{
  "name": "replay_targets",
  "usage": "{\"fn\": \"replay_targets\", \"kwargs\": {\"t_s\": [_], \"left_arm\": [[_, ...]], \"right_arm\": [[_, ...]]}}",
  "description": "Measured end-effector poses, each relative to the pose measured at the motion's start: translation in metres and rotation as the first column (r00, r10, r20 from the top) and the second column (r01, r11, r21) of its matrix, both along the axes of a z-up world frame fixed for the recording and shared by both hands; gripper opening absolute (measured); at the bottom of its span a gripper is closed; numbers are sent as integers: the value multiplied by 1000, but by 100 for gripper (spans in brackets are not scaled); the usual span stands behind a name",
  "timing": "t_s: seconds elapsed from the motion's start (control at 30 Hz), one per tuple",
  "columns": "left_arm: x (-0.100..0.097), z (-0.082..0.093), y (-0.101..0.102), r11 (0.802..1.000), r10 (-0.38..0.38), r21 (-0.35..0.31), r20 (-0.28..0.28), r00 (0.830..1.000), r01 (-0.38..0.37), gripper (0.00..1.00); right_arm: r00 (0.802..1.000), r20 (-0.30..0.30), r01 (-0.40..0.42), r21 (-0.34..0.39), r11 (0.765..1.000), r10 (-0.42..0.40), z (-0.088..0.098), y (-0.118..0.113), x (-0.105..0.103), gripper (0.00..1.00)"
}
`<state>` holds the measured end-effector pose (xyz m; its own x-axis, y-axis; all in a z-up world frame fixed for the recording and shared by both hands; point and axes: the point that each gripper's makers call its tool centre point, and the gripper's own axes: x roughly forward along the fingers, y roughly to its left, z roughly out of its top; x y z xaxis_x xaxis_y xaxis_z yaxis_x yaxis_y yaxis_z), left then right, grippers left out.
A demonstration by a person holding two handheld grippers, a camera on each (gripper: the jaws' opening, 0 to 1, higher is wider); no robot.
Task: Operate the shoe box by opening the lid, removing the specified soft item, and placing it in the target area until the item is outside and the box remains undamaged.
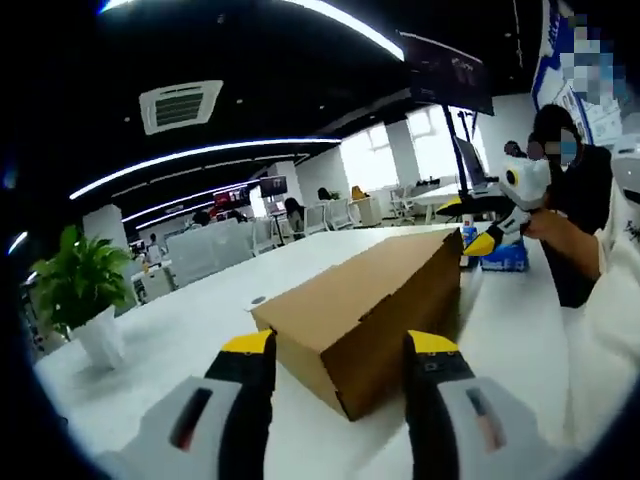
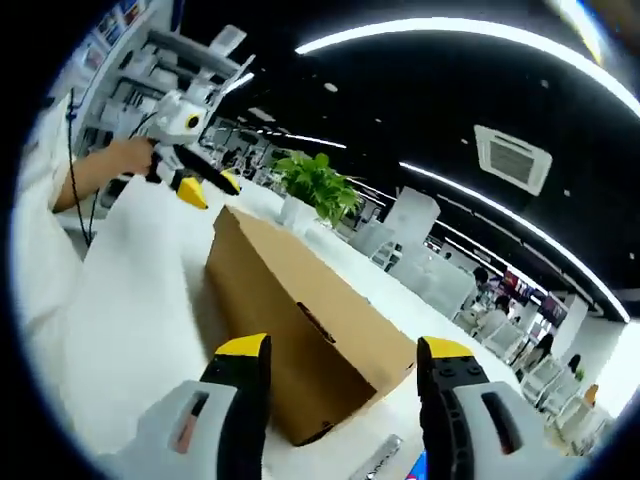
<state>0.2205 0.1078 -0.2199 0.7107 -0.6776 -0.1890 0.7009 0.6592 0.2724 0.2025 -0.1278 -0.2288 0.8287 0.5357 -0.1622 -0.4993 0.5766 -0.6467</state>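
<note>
Currently the shoe box (image 1: 365, 305) lies closed on the white counter (image 1: 190, 330), lid still down, nothing of the soft item to be seen. You stand with one claw at each end of it, so its long axis runs from claw to claw.

Left gripper view: left claw (image 1: 340, 360) hovers just off the near corner of the box, jaws spread wide, yellow tips either side of that corner, holding nothing. Whether a tip brushes the cardboard I cannot tell. The right claw (image 1: 487, 240) shows at the far end in your hand (image 1: 545, 225), close by the box's far edge. A blue object (image 1: 505, 258) sits beyond it.

Right gripper view: right claw (image 2: 343, 360) likewise wide apart and empty, near end of the box (image 2: 300, 330) straight ahead between the jaws. The left claw (image 2: 200, 185) shows past the far end, beside a potted plant (image 2: 318, 185).

Judgement: neither claw is clearly nearer; both sit at short ends. The lid's free edge runs along a long side, so you likely need to shift sideways to lift it.
</note>
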Motion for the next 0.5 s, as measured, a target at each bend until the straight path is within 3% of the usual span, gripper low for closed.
{"fn": "replay_targets", "kwargs": {"t_s": [0.1, 0.17, 0.23, 0.37, 0.43, 0.5], "left_arm": [[3, 4, 3, 998, 37, 48, 53, 998, -40, 53], [0, 1, -4, 990, -16, 144, 98, 995, 2, 55], [0, -3, -4, 980, -15, 200, 114, 993, -8, 55], [-2, -11, -3, 967, -3, 254, 84, 996, -19, 52], [-3, -7, -4, 959, -10, 282, 135, 991, -29, 52], [-1, 4, 5, 937, 24, 329, 278, 960, -119, 45]], "right_arm": [[998, -13, -54, 64, 996, 55, 2, 8, -7, 50], [998, 25, -57, 6, 998, 57, 3, 6, -6, 50], [997, 76, -16, -75, 997, 22, 2, 0, -2, 47], [997, 66, -42, -87, 995, 48, -2, 2, -5, 47], [995, 75, -58, -108, 992, 66, -4, 5, -7, 48], [994, 74, -70, -121, 990, 79, -6, 6, -8, 48]]}}
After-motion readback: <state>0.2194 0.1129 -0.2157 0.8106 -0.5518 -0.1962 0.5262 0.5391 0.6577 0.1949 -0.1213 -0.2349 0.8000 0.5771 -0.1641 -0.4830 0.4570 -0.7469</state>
